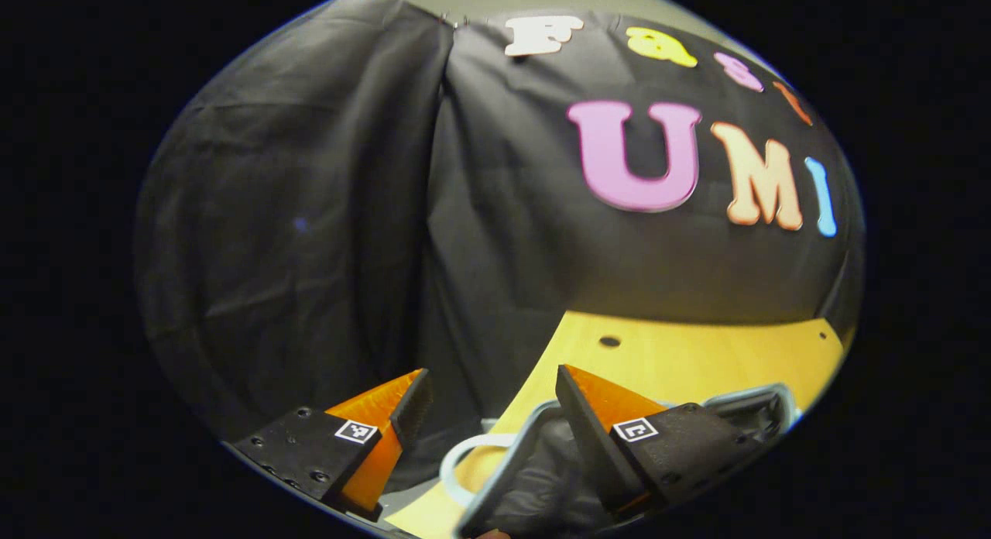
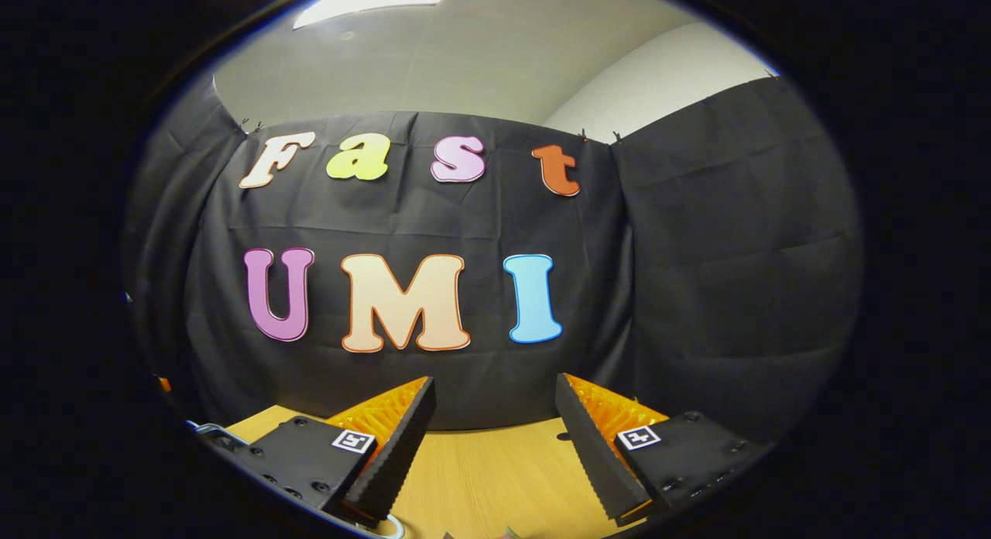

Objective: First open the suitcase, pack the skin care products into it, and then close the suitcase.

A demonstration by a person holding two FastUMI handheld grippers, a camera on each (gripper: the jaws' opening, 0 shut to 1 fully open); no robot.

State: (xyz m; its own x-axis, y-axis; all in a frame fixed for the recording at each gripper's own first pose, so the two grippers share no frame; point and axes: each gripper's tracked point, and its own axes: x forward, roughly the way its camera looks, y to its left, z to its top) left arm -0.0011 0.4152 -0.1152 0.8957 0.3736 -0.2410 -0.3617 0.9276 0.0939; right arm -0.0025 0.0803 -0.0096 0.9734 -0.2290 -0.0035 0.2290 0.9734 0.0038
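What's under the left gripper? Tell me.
Under the left gripper lies the wooden table and a grey-rimmed suitcase with dark lining. Its fingers cover much of the inside; contents cannot be told.

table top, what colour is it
Light yellowish wood table, best in the right gripper view.

Right gripper (image 2: 492,446) held above the wooden table (image 2: 495,477) with fingers spread apart, nothing between them, facing the black cloth wall (image 2: 697,291).

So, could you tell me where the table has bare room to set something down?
Bare table runs from the suitcase to the black cloth wall. More lies ahead of the right gripper. The left gripper end is crowded.
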